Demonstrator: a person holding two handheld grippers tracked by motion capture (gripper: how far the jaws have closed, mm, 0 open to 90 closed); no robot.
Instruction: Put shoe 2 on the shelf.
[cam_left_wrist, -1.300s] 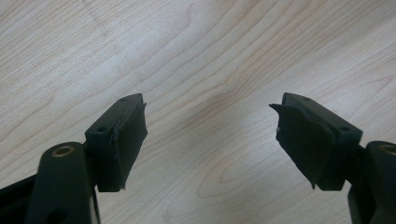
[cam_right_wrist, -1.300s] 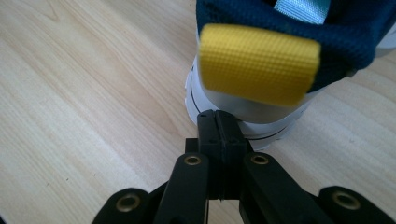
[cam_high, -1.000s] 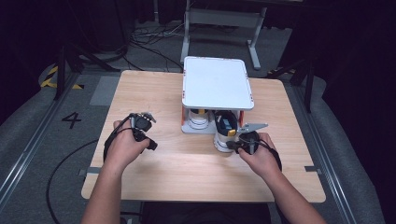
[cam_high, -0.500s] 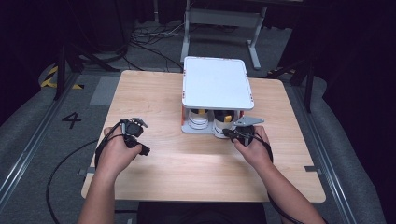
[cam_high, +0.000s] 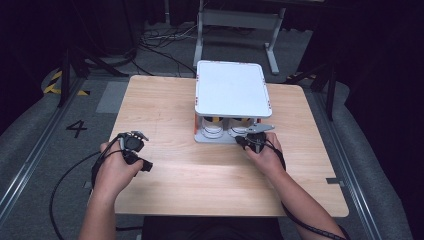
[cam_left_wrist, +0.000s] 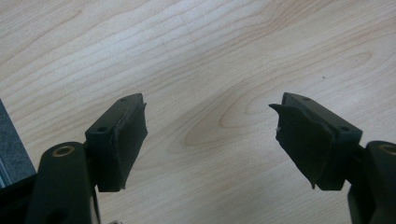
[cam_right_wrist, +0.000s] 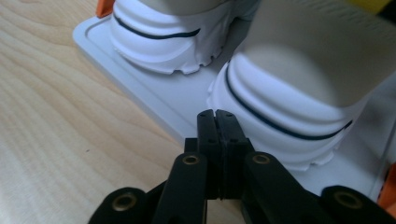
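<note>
Pale wood surface (cam_high: 165, 190) carries a rack (cam_high: 231, 90) at twelve o'clock, where two light, stiff-soled, soft-topped shoes (cam_right_wrist: 299, 112) sit; my right fingers (cam_right_wrist: 217, 116) are pressed together, empty, my left (cam_left_wrist: 205, 135) wide, empty; I'd pinch a heel collar.

The table (cam_high: 165, 100) was a pale, light wood with wavy grain lines running through it. The rack (cam_high: 230, 90) in the middle was plain white on top, with little orange bits at its corners. Tucked under it were two white shoes (cam_right_wrist: 299, 107), each with a thin dark stripe around the sole and a hint of yellow up at 1 o'clock. Both grippers (cam_right_wrist: 215, 114) were matte black with brassy rivets. The floor at 9 o'clock was grey, with a black "4" (cam_high: 76, 128) and yellow-black hazard tape (cam_high: 55, 85).
</note>
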